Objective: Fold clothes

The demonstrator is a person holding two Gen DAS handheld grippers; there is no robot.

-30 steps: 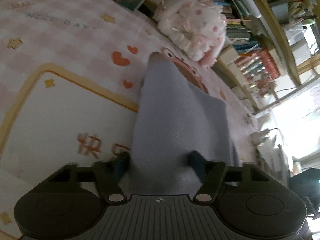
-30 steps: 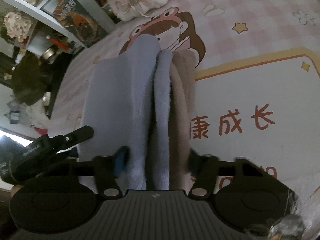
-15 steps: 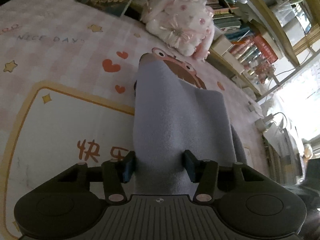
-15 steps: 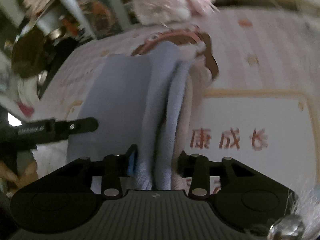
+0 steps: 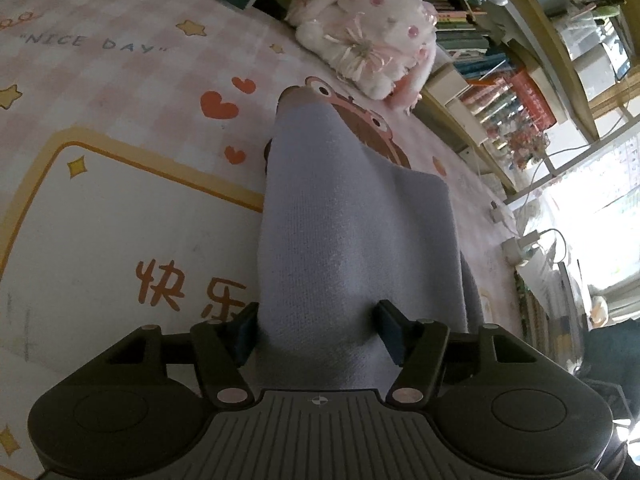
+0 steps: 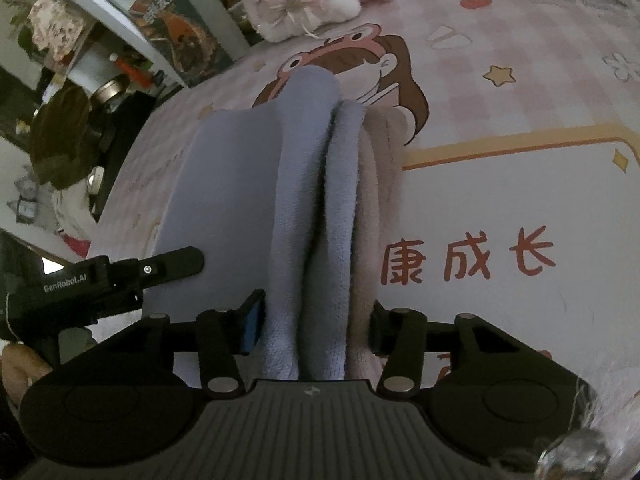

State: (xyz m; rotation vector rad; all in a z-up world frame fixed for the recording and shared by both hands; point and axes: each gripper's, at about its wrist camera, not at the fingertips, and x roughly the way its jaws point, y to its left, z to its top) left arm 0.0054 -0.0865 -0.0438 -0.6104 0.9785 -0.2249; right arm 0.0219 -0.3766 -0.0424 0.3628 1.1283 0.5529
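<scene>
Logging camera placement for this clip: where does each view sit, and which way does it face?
Left wrist: behind the left tongs, facing down along blue cloth toward the plush toy; jaws opening around it.
Right wrist: behind the right tongs, jaws opening, over the bunched cloth; left tongs' finger visible.
Shared: cloth, plush, pink mat.

A pink checked cartoon-print bed cover [image 5: 120, 80] spreads below crowded wooden bookshelves [image 5: 500, 80]. A fluffy white-and-pink plush toy [image 5: 372, 44] lies at the shelves' foot. Bright daylight floods a window [image 5: 600, 200] on the right.

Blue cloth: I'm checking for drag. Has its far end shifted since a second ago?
No; the blue cloth still ends beside the frog print's eyes.
</scene>
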